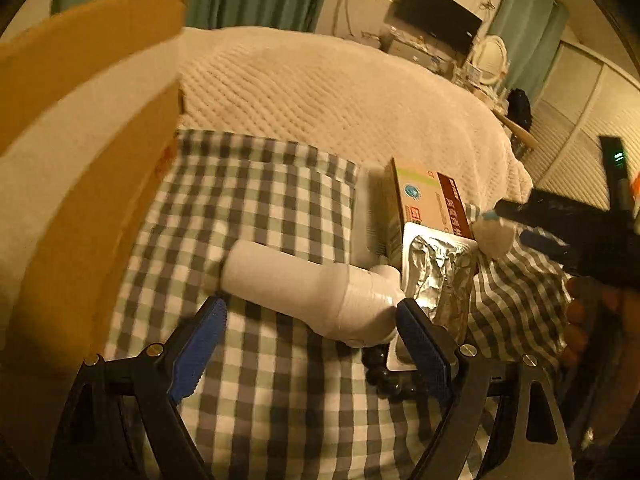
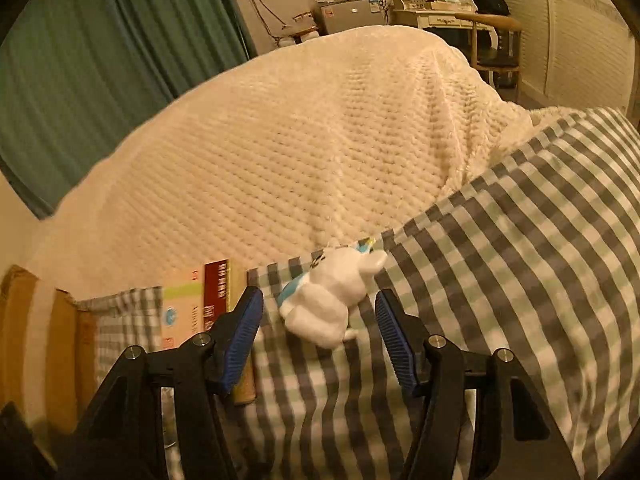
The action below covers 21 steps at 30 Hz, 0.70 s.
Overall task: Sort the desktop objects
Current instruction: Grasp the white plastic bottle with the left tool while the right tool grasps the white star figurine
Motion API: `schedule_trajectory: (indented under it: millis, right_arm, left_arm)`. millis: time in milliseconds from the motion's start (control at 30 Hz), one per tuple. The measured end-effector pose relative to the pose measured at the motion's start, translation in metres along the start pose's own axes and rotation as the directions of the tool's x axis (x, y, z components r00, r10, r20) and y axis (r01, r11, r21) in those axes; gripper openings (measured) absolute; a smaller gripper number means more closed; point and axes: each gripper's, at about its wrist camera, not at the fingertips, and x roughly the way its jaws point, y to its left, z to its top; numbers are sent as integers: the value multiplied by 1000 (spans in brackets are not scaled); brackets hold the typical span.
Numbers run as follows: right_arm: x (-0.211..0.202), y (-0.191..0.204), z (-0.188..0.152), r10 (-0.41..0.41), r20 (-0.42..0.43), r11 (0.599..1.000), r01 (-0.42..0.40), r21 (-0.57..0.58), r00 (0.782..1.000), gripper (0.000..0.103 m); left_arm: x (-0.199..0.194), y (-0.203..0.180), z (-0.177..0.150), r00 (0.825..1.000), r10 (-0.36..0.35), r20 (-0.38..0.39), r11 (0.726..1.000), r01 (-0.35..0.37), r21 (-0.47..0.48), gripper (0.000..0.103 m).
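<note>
Cardboard box (image 1: pixel 80 128): stands open at the far left of the checked cloth (image 1: pixel 248 184), its flap blurred; its inside is out of sight, so what it holds cannot be told.

White bottle (image 1: pixel 308 284): lies on its side on the cloth, neck toward the foil pack. It looks like smooth, stiff plastic, probably light and apt to roll or slip; the straight body, taken across its width, seems the safest hold.

Left gripper (image 1: pixel 308 316): jaws wide, blue pads on either side of the bottle's near edge, gripping nothing.

Dark beads (image 1: pixel 386 376): a few round shapes half hidden under the bottle and the left gripper's right finger; what they are is hard to say.

Foil pack (image 1: pixel 436 276): crinkled silver sheet in a white tray, touching the bottle's cap end; likely thin and easily crushed.

Printed carton (image 1: pixel 432 200): lies behind the foil pack, its text unreadable.

Plush toy (image 2: pixel 332 300): small, white with blue trim, lying on the cloth just right of the carton. Soft and light, it should squash under the pads; its body is the place to pinch.

Right gripper (image 2: pixel 320 332): jaws partly open, astride the toy without pressing it.
</note>
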Motion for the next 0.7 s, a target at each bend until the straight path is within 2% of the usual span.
schedule_trajectory:
  millis: [133,233,300,467,533,700]
  right_arm:
    - [16,-9,-4,17,-28,999,-16,41,999,54]
    - [9,-5,-10,-7,-8,1000,7,-7,1000,52]
    - [0,0,-14,-13,5,999,14,-50,1000,41]
    - [-14,4,-31,-23,7,993,23,-120,1000,41]
    - [-19,2,-35,-14,8,993,15,-116,1000,40]
    - [-37,0,-49,27,9,993,-26,-117,1000,40]
  left_arm:
    - [-10,2,1,1000,-4,24,1000,4,-18,89]
    - [-13,4,2,1000,-20,17,999,20,-32,89]
    - [-11,5,1,1000,-19,-5,999,19,-48,89]
    - [10,12,9,996,-19,-88,991,8,-131,89]
    - [16,15,13,996,-37,-82,983,22,-180,89]
    - [29,9,32,998,-11,-59,985,1,-175,88]
